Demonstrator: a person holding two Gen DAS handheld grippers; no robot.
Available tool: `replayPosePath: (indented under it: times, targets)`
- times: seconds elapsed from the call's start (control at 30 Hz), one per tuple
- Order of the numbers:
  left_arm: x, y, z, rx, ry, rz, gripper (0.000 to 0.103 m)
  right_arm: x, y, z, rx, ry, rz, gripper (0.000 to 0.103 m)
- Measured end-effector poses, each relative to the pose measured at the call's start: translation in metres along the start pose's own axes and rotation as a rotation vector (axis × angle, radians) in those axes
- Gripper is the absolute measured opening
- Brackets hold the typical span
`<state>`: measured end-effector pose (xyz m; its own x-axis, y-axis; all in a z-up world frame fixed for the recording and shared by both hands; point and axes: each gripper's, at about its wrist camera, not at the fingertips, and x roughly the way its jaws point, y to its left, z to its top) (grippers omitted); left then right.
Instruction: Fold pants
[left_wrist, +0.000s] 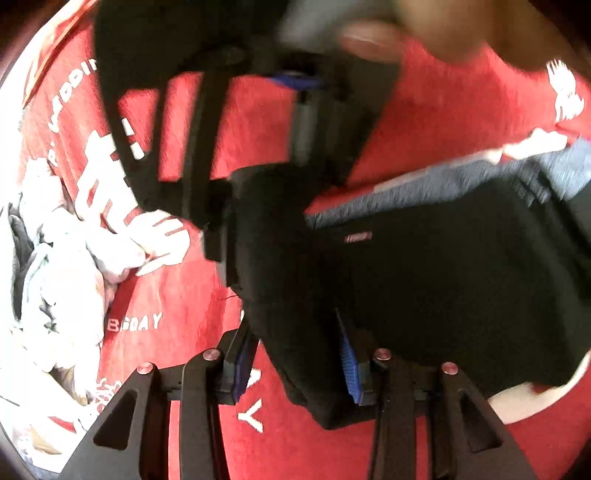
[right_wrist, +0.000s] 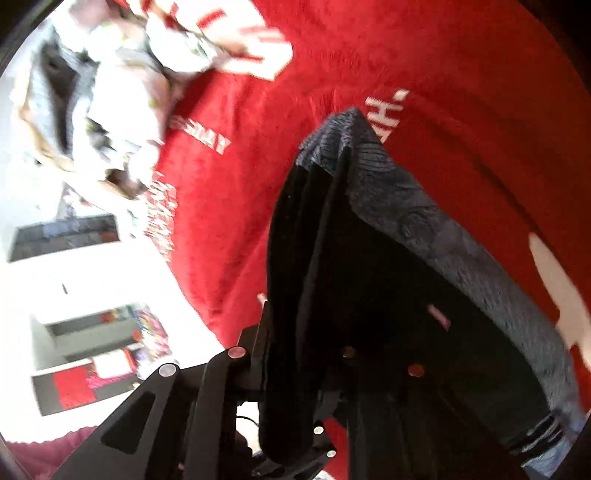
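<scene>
Left gripper (left_wrist: 295, 365) pinched folded black pants (left_wrist: 424, 280) between blue pads; right gripper (right_wrist: 291, 369) clamped same pants' edge. Pants hung ahead, above red blanket (left_wrist: 192, 295). Best: keep both grips firm, lower evenly, edges aligned.

The left gripper (left_wrist: 295, 369) points down, its 2 blue pads (left_wrist: 349, 365) squeezing a thick black fold. The right gripper (left_wrist: 229, 192) comes in from 12 o'clock, jaws nearly shut on the same cloth. A blurry hand (left_wrist: 424, 33) holds it.
</scene>
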<state>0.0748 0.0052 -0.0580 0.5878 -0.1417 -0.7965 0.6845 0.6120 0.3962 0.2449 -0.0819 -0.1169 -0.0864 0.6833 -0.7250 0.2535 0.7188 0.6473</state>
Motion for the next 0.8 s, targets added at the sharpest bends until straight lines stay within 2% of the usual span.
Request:
replayPosePath:
  times: [0.2, 0.33, 0.47, 0.6, 0.8]
  targets:
    - [-0.055, -0.017, 0.035, -0.02, -0.112, -0.032, 0.042, -0.074, -0.026, -0.055, 0.035, -0.189, 0.196, 0.018]
    - [-0.094, -0.05, 0.063, 0.005, -0.198, -0.074, 0.042, -0.122, -0.048, -0.098, 0.061, -0.308, 0.26, 0.018]
    - [-0.123, -0.092, 0.083, 0.049, -0.256, -0.133, 0.042, -0.164, -0.078, -0.142, 0.089, -0.412, 0.276, 0.02]
    - [-0.145, -0.147, 0.099, 0.13, -0.294, -0.207, 0.042, -0.192, -0.114, -0.186, 0.131, -0.486, 0.25, 0.021]
    - [-0.159, -0.232, 0.108, 0.246, -0.28, -0.292, 0.042, -0.201, -0.181, -0.25, 0.245, -0.554, 0.261, 0.022]
